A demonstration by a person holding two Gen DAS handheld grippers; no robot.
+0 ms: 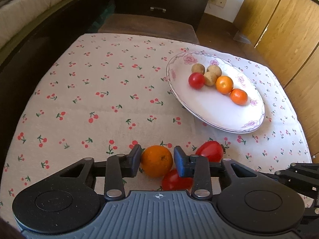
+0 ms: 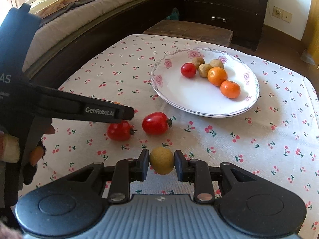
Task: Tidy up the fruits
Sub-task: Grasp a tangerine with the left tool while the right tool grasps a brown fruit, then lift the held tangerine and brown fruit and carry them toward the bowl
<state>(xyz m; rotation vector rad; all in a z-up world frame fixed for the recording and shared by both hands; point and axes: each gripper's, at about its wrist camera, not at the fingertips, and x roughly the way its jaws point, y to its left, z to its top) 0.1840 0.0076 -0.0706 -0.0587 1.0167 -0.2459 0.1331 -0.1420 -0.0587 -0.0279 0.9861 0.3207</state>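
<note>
On a table under a cherry-print cloth [image 1: 83, 91], a person sorts fruit with two hand-held grippers. At left, the left gripper [image 1: 157, 160] points steeply down at the cloth, its jaws set around an orange [image 1: 157, 160]. The left pad touches the peel; the right pad [image 1: 180, 164] sits just beside it, and from this angle it is hard to say whether that pad presses yet. In the right wrist view the same tool shows as a dark finger [image 2: 87, 110] reaching in from the left, covering all but a sliver of the orange.

Two red tomatoes lie on the cloth just right of the orange: the near tomato [image 1: 176, 180] sits partly under the right pad, touching the orange or nearly so, and the far tomato [image 1: 209, 151] rests slightly apart, stem to the right.

Further right, the right gripper [image 2: 161, 163] is closed on a small yellow-brown fruit [image 2: 161, 163], both pads pressed against its sides, carried clear above the cloth.

Beyond, toward the right, a white plate [image 1: 209, 111] with a pink flower rim holds six pieces clustered in its far half: a cherry tomato [image 1: 196, 80] at left, three tan fruits [image 1: 210, 75] beside it, and two mandarins [image 1: 231, 89] in a row running toward the near right rim. The near half of the plate lies bare.
</note>
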